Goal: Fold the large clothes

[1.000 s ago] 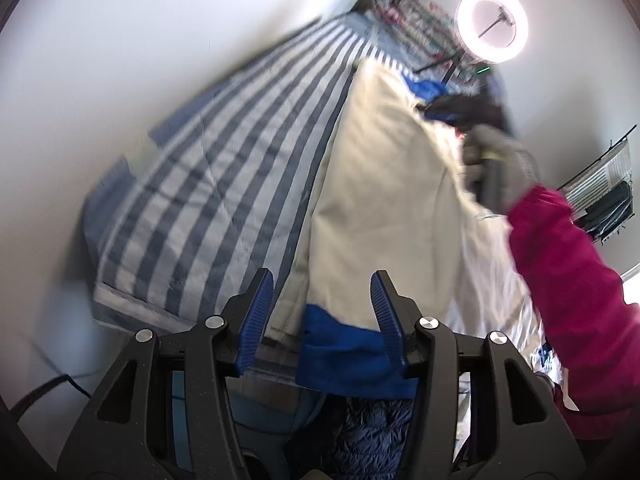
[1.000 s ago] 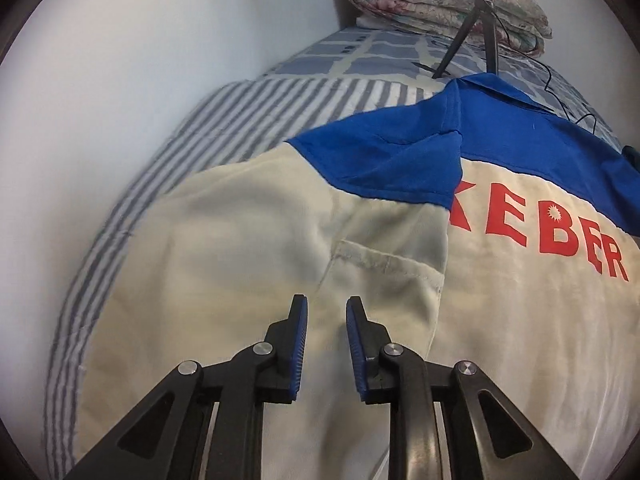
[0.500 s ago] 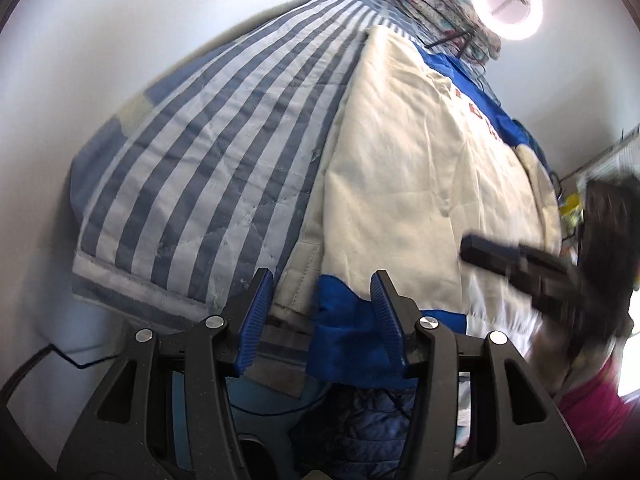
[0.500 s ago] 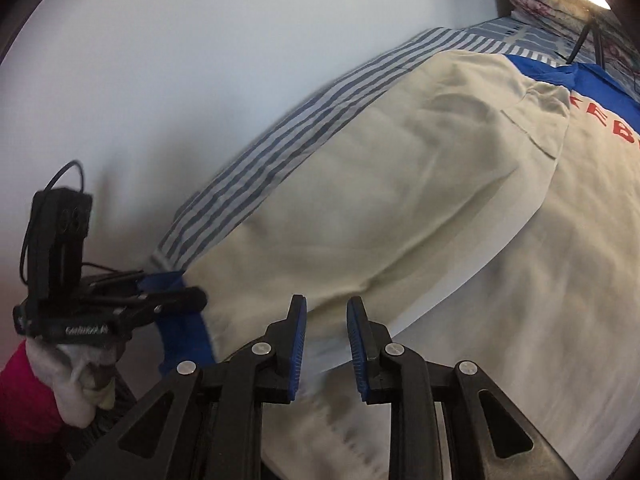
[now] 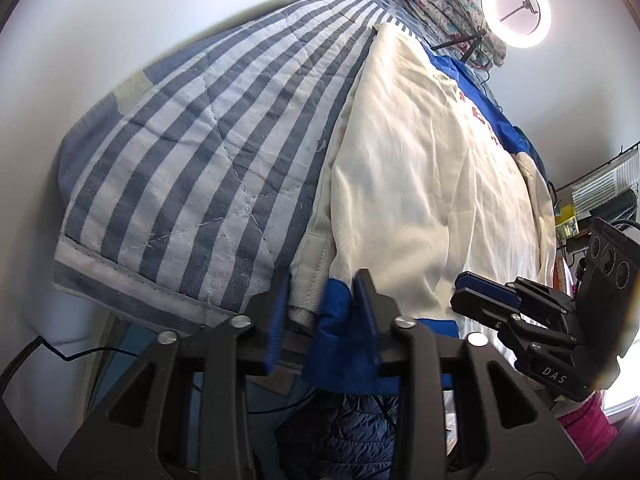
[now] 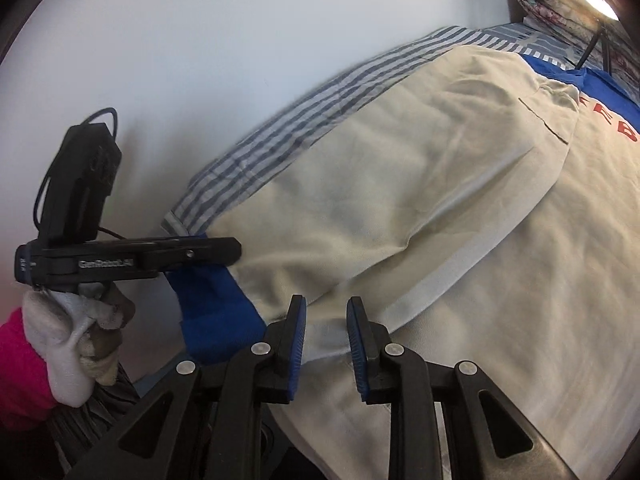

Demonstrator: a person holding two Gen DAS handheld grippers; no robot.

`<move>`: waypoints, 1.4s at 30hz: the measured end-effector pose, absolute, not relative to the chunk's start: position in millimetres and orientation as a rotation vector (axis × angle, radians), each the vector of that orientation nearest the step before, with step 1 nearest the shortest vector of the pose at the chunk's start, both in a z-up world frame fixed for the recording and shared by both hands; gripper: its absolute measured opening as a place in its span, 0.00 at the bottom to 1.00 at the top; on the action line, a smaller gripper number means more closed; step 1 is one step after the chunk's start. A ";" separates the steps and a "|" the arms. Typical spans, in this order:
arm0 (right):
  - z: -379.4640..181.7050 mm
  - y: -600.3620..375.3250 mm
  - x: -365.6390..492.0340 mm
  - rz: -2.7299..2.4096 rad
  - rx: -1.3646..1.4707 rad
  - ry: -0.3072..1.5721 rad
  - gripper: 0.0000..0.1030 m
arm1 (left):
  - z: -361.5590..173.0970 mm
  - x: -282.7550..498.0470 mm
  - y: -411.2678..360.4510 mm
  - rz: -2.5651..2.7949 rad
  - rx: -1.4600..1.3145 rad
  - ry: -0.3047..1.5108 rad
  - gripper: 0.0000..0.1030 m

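A: Blue-and-white striped quilted bedspread (image 5: 192,168). Your left gripper (image 5: 320,320)?
B: Parted around the blue cuff (image 5: 340,344) of the cream cotton jacket (image 5: 420,184). Right gripper (image 6: 326,334) released over its hem.
A: Writing?
B: Right view alone reads "GenRobot.AI"; left shows "DAS".

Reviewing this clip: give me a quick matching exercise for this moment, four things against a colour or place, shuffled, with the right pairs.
Things:
1. jacket cuff
2. bedspread
3. ring light
4. lettering on the jacket

Descriptions:
A. glowing white circle near the far wall
B. red
C. solid blue, between the left gripper's fingers
D. blue-grey and white stripes

Pairs: 1-C, 2-D, 3-A, 4-B
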State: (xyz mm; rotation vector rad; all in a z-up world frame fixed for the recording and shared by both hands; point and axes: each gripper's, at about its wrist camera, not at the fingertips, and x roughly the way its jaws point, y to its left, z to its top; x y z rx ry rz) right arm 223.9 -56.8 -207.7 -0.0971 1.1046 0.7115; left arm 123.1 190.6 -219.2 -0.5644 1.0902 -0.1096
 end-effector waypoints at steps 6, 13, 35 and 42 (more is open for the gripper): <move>-217.4 -58.7 229.9 0.694 -0.101 1.151 0.21 | -206.1 118.8 177.5 -0.114 -0.510 1.038 0.13; -184.5 -85.4 263.7 0.670 0.097 1.123 0.54 | -177.3 114.1 155.6 -0.142 -0.409 0.938 0.12; -211.1 23.6 366.2 0.469 -0.121 1.263 0.20 | -154.1 129.6 94.2 -0.242 -0.301 0.882 0.11; -197.9 -34.1 358.9 0.528 0.157 1.206 0.03 | -144.7 131.7 47.3 -0.296 -0.199 0.854 0.11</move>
